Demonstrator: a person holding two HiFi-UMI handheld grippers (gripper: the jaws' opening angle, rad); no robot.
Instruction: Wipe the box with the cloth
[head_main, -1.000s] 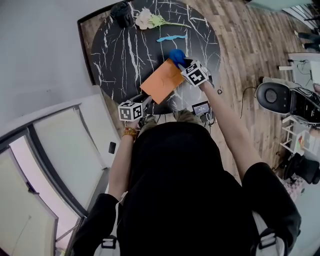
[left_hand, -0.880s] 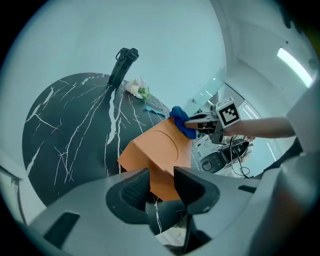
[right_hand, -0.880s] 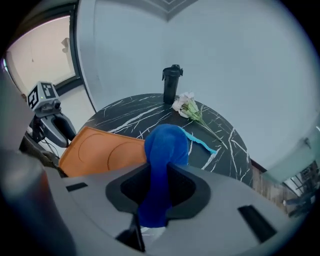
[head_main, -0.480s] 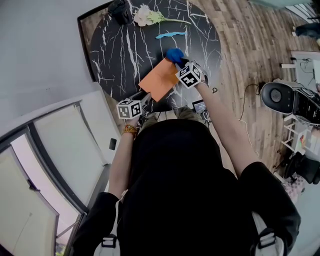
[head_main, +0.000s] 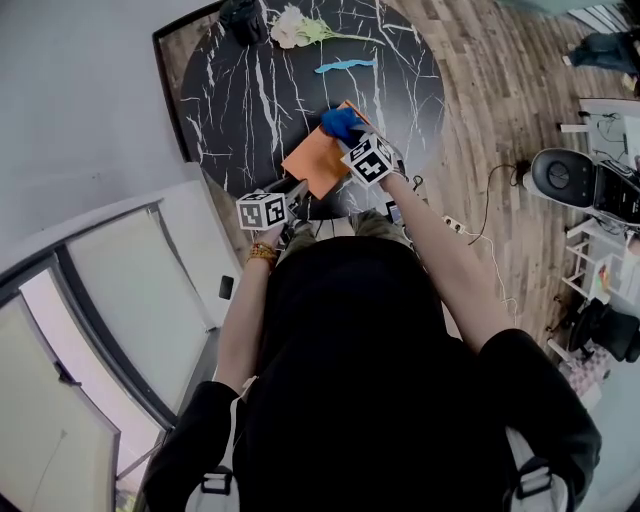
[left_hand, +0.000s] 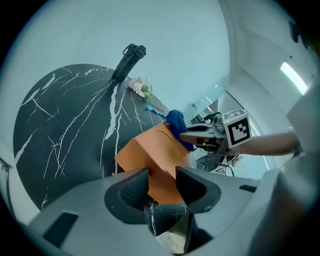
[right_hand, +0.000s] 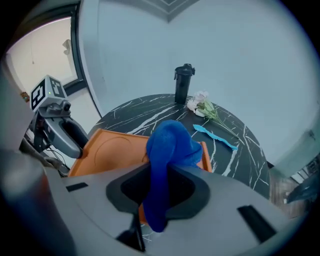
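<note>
An orange box (head_main: 316, 165) stands tilted on the near part of the round black marble table (head_main: 230, 100). My left gripper (head_main: 295, 190) has the box's near lower edge (left_hand: 155, 155) between its jaws. They have just been opening a little, and the box still fills the gap from pad to pad. My right gripper (head_main: 347, 137) is shut on a blue cloth (head_main: 341, 122), and its jaws have just been closing further on it. The cloth (right_hand: 170, 145) bulges out past the jaws and lies against the box's upper face (right_hand: 107, 150) near its far edge.
At the table's far side stand a black bottle (head_main: 243, 18), a spray of pale flowers (head_main: 300, 35) and a light blue strip (head_main: 345, 65). A white wall and window frame close the left side. Wooden floor, cables and a chair (head_main: 555, 180) lie to the right.
My right gripper has carried the cloth left and nearer, from the box's far corner onto its upper face. The left gripper and the box have stayed put.
</note>
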